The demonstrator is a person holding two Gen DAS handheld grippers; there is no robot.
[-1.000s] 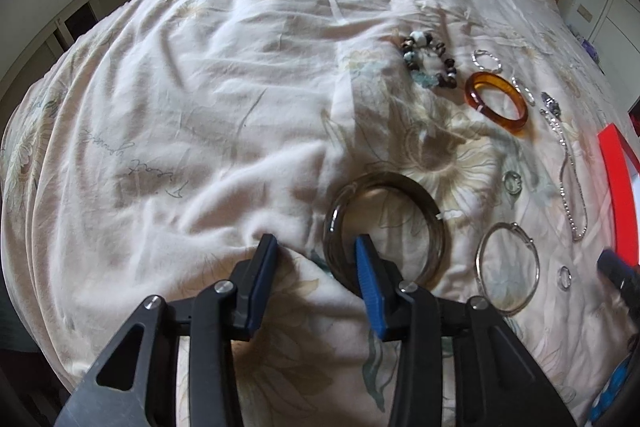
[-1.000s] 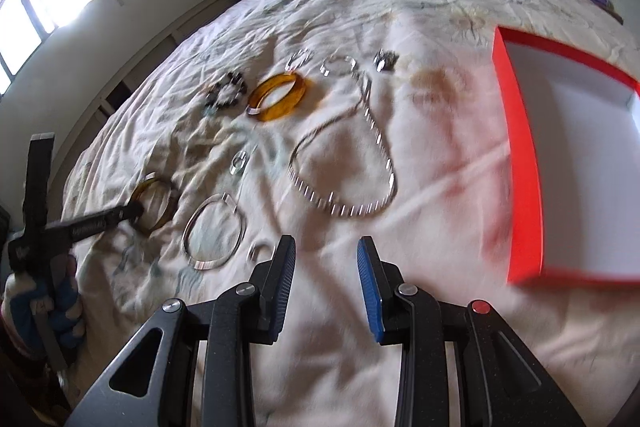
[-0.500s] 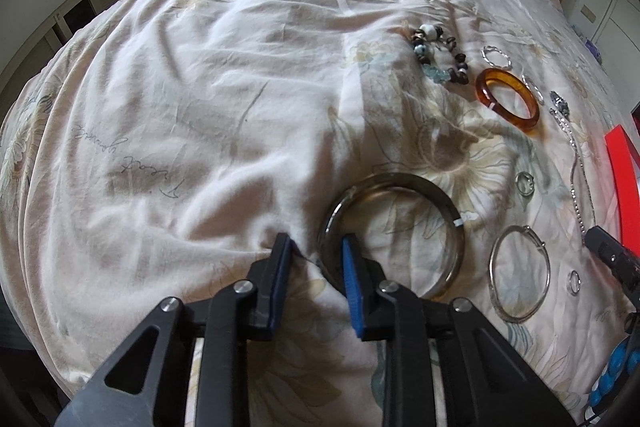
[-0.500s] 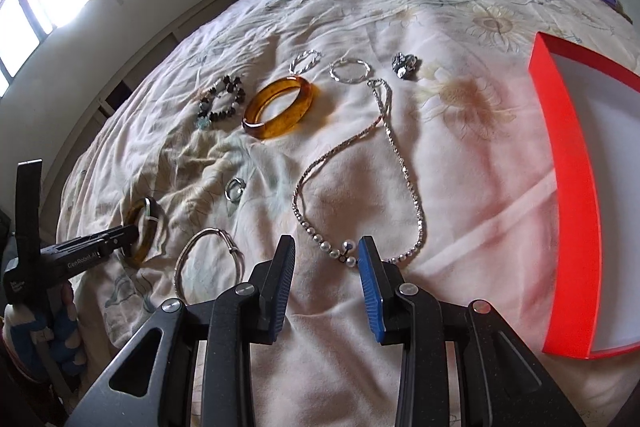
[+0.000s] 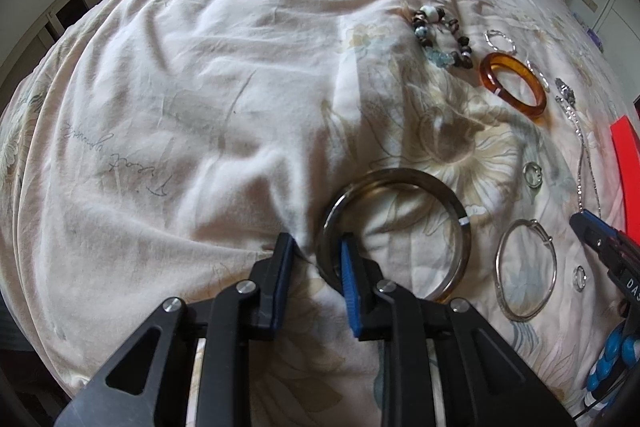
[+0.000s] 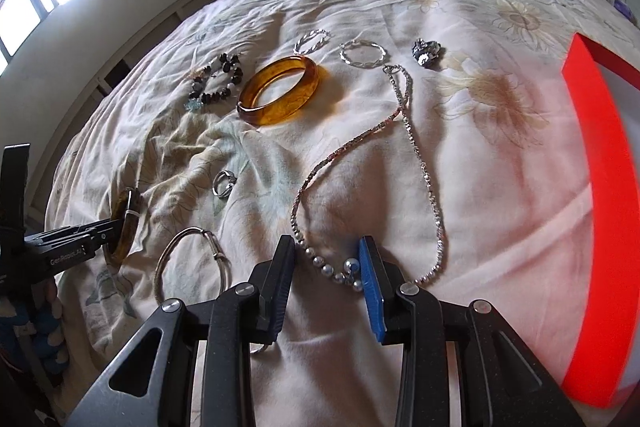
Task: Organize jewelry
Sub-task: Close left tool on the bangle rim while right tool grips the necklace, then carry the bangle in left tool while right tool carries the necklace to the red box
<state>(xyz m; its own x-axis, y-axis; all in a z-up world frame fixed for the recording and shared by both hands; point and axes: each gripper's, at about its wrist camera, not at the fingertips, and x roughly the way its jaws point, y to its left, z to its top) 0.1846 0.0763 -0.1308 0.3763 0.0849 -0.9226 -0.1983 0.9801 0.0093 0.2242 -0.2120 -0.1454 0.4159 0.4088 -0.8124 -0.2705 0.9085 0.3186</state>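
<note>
Left claw (image 5: 314,253) spread astride dark bangle (image 5: 394,233); right claw (image 6: 326,261) spread over necklace (image 6: 400,163), silver hoop (image 6: 192,269) beside.

Left fingers (image 5: 347,259) now narrower across dark bangle (image 5: 394,231).

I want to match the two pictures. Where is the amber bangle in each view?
Left wrist view: the amber bangle lies at upper right, just right of the beaded bracelet.
Right wrist view: the amber bangle lies left of centre in the upper half.
Shared landmark: the beaded bracelet lies next to it in both views.
</note>
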